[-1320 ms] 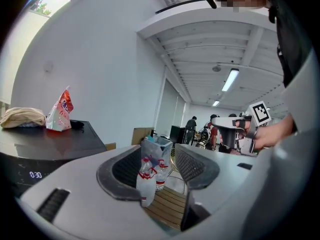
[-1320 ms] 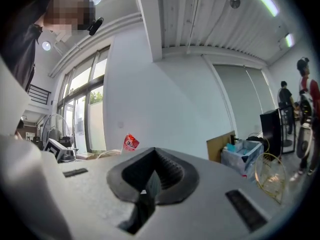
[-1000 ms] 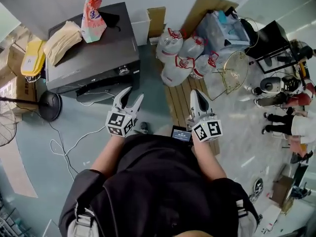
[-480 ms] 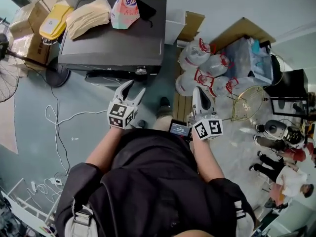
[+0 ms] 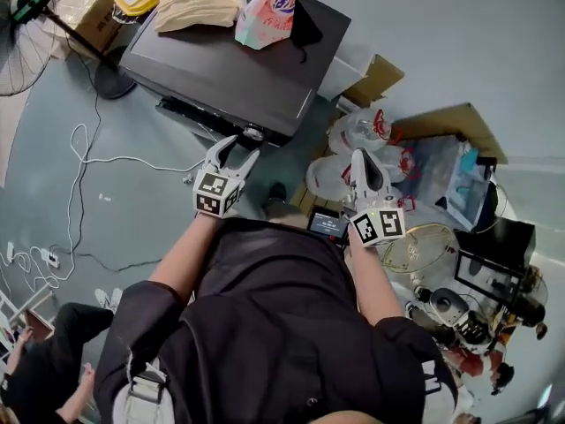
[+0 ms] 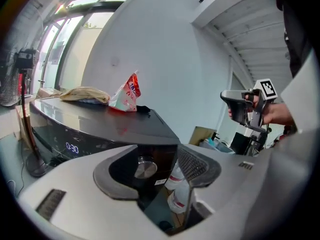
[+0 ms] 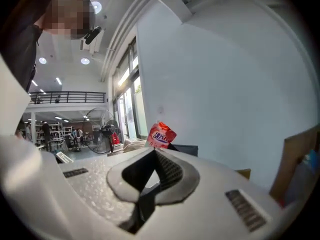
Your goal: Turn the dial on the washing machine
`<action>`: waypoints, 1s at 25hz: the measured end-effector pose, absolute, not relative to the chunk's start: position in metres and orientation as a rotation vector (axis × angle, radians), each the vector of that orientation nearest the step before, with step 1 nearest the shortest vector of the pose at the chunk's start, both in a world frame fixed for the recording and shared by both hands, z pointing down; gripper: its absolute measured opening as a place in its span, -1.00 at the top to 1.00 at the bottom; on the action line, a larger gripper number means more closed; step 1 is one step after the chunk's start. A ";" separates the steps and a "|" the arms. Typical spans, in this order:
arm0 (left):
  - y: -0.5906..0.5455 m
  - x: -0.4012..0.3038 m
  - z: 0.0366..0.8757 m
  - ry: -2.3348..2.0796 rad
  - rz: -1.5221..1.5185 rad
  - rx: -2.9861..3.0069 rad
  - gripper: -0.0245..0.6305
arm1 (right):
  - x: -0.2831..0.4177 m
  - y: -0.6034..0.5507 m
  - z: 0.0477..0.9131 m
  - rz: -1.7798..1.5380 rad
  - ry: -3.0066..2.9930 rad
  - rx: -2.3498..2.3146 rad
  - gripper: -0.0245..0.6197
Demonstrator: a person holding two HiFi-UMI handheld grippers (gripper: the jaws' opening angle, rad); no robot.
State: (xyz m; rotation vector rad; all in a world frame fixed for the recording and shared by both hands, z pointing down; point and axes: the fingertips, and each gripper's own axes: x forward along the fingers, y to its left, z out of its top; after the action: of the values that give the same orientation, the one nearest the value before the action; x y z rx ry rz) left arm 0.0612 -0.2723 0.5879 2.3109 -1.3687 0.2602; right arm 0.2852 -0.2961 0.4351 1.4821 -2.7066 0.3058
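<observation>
- On the front edge of the washing machine (image 5: 221, 60), a low dark box with a glossy, reflective lid, sat the dial (image 5: 254, 134): a small round knob with a flat brushed-metal face, set in a shiny black panel beside lit blue digits.
- On the lid lay a crinkled red-and-white bag (image 5: 269, 11) standing upright, a soft tan folded stack (image 5: 201, 3) and a dark crumpled cloth.
- The left gripper (image 5: 243, 148) had pale matte plastic shells with dark ribbed pads. Its jaws stood wide apart and had just been opening. Nothing was between the pads; its own view showed the dial through the gap, near but not touched.
- The right gripper (image 5: 362, 162), of the same make, was clenched with its pads meeting and nothing in them. It hung near clear rounded plastic water jugs (image 5: 357, 135) with red labels.
- A thin white cable (image 5: 79, 162) looped over the smooth grey-green floor.
- Against the earlier pictures, the washing machine had swung from the upper left to lie slantwise across the top, and the dial sat closer to the left gripper's tips.
- The left jaws stood a little wider than before.
- Another person in dark clothes (image 5: 35, 369) had come into the lower left corner.
</observation>
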 end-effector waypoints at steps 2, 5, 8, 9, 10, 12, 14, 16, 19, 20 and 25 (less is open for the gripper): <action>-0.275 0.063 0.592 -1.438 0.245 2.277 0.21 | 0.281 -0.314 0.434 0.289 -2.747 1.369 0.92; -0.277 0.063 0.600 -1.523 0.247 2.230 0.20 | 0.269 -0.332 0.434 0.272 -2.803 1.211 0.92; -0.278 0.064 0.609 -1.574 0.293 2.206 0.19 | 0.260 -0.339 0.438 0.293 -2.839 1.097 0.92; -0.279 0.064 0.615 -1.594 0.312 2.195 0.19 | 0.257 -0.342 0.438 0.302 -2.854 1.058 0.92; -0.280 0.064 0.622 -1.611 0.324 2.179 0.19 | 0.254 -0.344 0.436 0.312 -2.869 1.022 0.92; -0.279 0.064 0.634 -1.623 0.331 2.142 0.19 | 0.251 -0.345 0.433 0.325 -2.897 0.972 0.92; -0.279 0.066 0.645 -1.623 0.347 2.126 0.17 | 0.249 -0.345 0.429 0.338 -2.915 0.950 0.92; -0.282 0.067 0.654 -1.635 0.383 2.135 0.16 | 0.247 -0.348 0.428 0.360 -2.925 0.944 0.92; -0.287 0.067 0.665 -1.669 0.405 2.167 0.12 | 0.240 -0.347 0.431 0.366 -2.917 0.936 0.92; -0.289 0.067 0.666 -1.678 0.408 2.176 0.10 | 0.237 -0.347 0.432 0.366 -2.911 0.931 0.92; -0.300 0.067 0.676 -1.699 0.443 2.210 0.08 | 0.222 -0.339 0.433 0.363 -2.889 0.886 0.92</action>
State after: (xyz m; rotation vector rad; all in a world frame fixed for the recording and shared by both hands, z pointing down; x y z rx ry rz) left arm 0.0665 -0.2995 0.6764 2.2097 -1.6988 0.4429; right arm 0.2216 -0.3388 0.4326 0.8862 -2.8886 0.3628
